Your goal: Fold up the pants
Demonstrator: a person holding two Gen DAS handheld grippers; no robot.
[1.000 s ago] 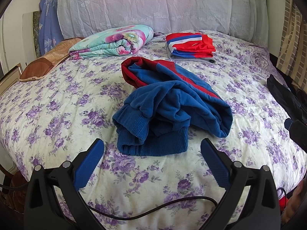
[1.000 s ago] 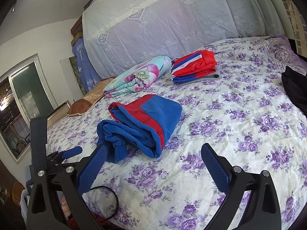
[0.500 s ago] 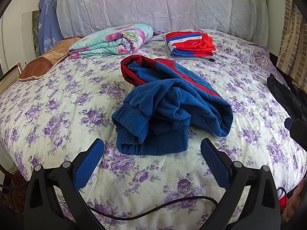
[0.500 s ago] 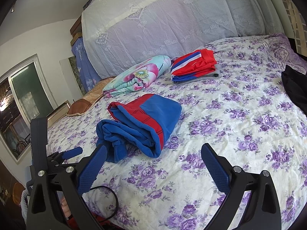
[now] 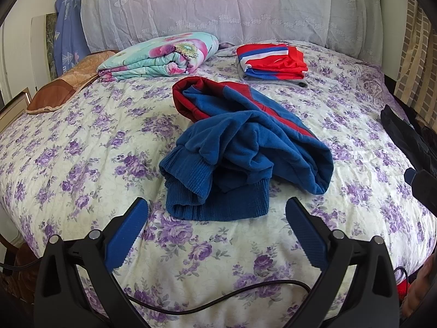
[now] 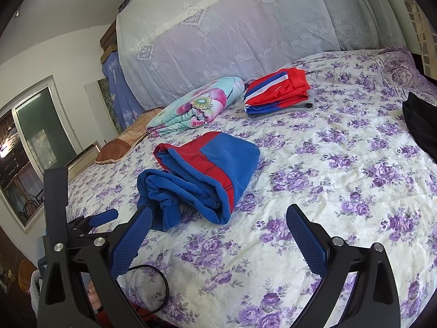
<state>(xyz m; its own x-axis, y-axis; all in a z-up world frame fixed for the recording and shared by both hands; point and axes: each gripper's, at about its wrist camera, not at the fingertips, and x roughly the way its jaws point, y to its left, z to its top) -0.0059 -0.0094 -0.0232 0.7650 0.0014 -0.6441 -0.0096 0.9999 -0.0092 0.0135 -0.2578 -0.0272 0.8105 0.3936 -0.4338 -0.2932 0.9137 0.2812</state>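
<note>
Jaws on both the left gripper (image 5: 217,225) and right gripper (image 6: 218,233) gape, released, grasping nothing. The pants (image 5: 245,147) lie bunched mid-bed (image 5: 82,147). At 11 o'clock a quilt (image 5: 161,56), at 12 folded clothes (image 5: 273,61), against the draped headboard (image 5: 232,8).

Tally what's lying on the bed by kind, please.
Blue-and-red pants, bunched: 1
Folded red-white-blue clothes stack: 1
Folded floral quilt: 1
Brown pillow: 1
Black garment, right edge: 1
Total: 5
</note>
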